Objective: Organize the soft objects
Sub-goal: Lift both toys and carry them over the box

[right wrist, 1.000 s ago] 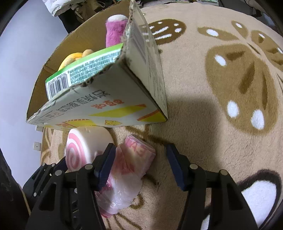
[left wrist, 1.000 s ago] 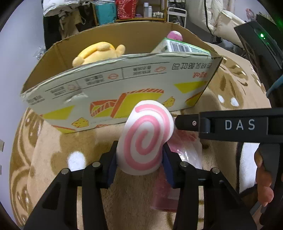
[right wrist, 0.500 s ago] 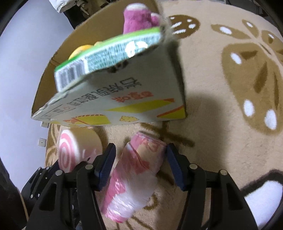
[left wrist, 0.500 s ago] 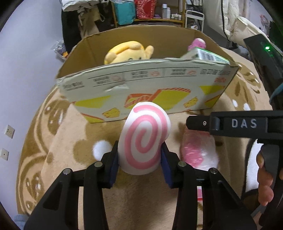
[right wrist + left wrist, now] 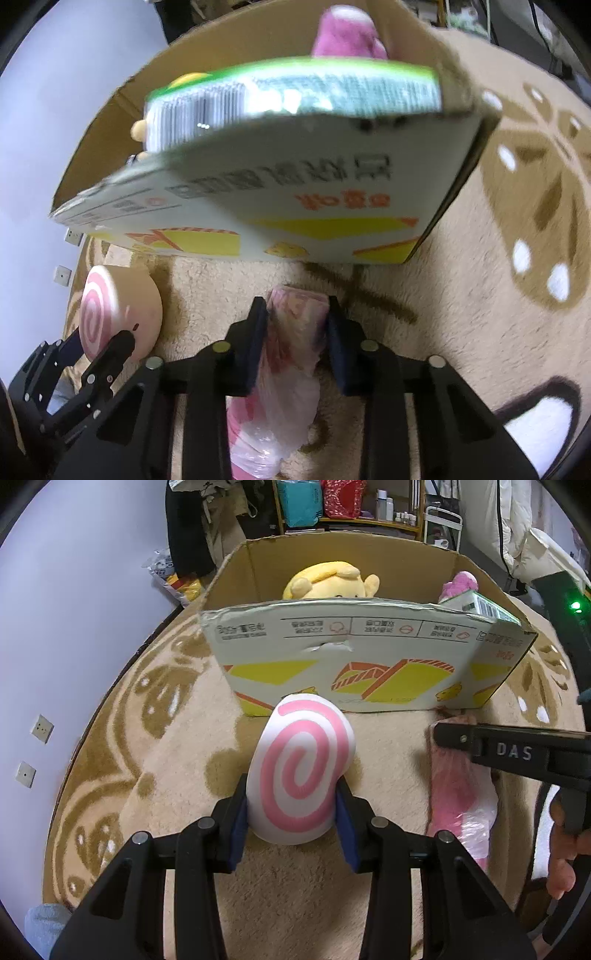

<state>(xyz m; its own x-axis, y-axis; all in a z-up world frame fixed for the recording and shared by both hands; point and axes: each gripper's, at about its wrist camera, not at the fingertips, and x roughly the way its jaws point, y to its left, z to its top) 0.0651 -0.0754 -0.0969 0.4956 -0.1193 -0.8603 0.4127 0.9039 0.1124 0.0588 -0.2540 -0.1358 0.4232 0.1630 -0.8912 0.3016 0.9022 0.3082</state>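
My left gripper [image 5: 291, 805] is shut on a white plush roll with a pink spiral [image 5: 301, 764], held above the rug in front of the cardboard box [image 5: 351, 657]; the roll also shows in the right wrist view [image 5: 118, 314]. My right gripper [image 5: 295, 332] is shut on a pink plastic-wrapped soft bundle [image 5: 288, 369] that lies on the rug just before the box [image 5: 295, 206]; the bundle shows in the left wrist view [image 5: 458, 797]. Inside the box are a yellow plush [image 5: 328, 579], a pink plush [image 5: 460, 587] and a green-edged packet [image 5: 295, 96].
A beige patterned rug [image 5: 166, 746] covers the floor. A lilac wall [image 5: 74, 609] with sockets stands to the left. Shelves with bags and bottles [image 5: 343, 502] stand behind the box. Dark equipment with a green light [image 5: 572, 605] is at the right.
My right gripper has closed its jaws onto the pink wrapped bundle. My left gripper has lifted and drawn back with the spiral roll, so more of the box's inside shows.
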